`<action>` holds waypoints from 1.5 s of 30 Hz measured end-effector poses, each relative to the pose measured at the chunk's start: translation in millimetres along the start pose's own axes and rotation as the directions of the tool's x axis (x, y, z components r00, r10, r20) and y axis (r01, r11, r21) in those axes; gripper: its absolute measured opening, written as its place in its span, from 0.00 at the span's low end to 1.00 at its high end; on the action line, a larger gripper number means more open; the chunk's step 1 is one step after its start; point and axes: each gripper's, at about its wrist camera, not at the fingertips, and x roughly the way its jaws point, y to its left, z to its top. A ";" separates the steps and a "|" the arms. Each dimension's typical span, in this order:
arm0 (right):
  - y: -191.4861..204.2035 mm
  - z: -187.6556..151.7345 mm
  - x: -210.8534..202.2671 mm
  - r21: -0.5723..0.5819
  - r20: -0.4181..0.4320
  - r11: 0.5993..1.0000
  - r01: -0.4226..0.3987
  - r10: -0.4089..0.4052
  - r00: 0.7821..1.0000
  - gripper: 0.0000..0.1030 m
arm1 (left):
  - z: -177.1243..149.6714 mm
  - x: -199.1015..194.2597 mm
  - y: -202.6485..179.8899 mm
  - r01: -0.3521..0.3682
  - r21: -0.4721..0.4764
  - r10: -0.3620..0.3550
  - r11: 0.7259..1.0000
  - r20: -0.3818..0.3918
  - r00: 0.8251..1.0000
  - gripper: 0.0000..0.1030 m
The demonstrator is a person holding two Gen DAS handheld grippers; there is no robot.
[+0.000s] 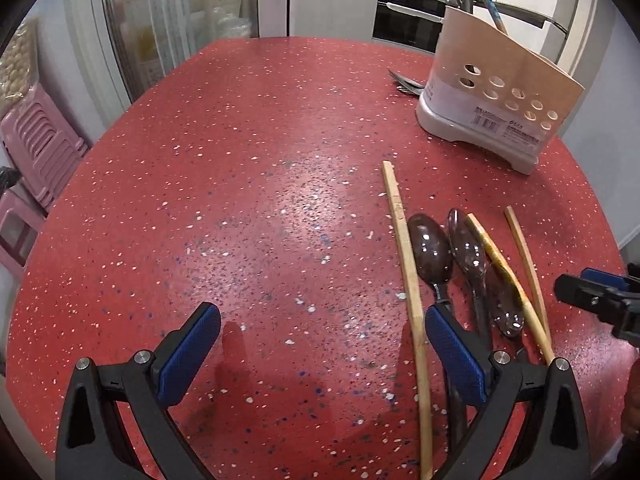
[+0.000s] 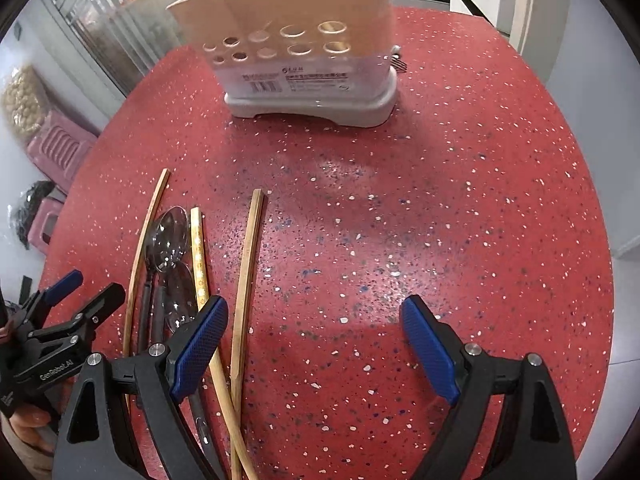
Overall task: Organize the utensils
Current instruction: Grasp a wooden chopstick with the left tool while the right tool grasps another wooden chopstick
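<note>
Both claws hang above a red speckled surface (image 1: 248,184) with their blue-padded fingers spread wide and nothing between them. The left claw (image 1: 322,344) sits over bare surface just to the left of a cluster of utensils; the right claw (image 2: 314,344) sits just to the right of the same cluster, its left finger overlapping a chopstick in view.

The cluster holds wooden chopsticks (image 1: 410,280) and dark, glossy spoons (image 1: 430,252) lying roughly parallel, bowls pointing away from the cameras. One chopstick with a gold-patterned band (image 2: 199,256) lies across the spoons. Another plain chopstick (image 2: 248,264) lies at the right edge of the group.

Farther back stands a beige perforated utensil holder (image 1: 492,96) on a white base, upright, with a few handles sticking out of its top. Metal forks (image 1: 404,82) lie on the surface behind it.
</note>
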 end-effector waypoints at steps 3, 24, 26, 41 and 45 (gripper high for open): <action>7.1 3.0 5.0 -0.026 -0.004 0.999 0.025 -0.025 1.000 0.88 | 3.2 3.1 -2.9 0.003 0.002 -0.003 1.000 -0.009 1.000 1.00; 65.9 11.7 21.5 -0.229 -0.022 0.966 0.122 -0.131 0.991 0.51 | 26.3 26.8 -24.6 -0.006 0.089 0.010 0.996 -0.049 0.999 1.00; 73.5 17.6 25.6 -0.238 -0.032 0.964 0.117 -0.128 0.991 0.50 | 30.0 27.9 -28.6 0.005 0.103 0.001 0.995 -0.056 0.998 1.00; 72.6 13.9 23.0 -0.227 -0.035 0.974 0.017 -0.025 0.999 0.06 | 31.8 18.7 -61.9 0.070 0.216 -0.052 0.974 -0.089 0.995 0.32; 54.0 10.8 12.0 -0.190 -0.008 0.981 -0.033 0.032 0.999 0.06 | 26.0 10.3 -59.4 0.077 0.189 -0.067 0.979 -0.059 0.996 0.30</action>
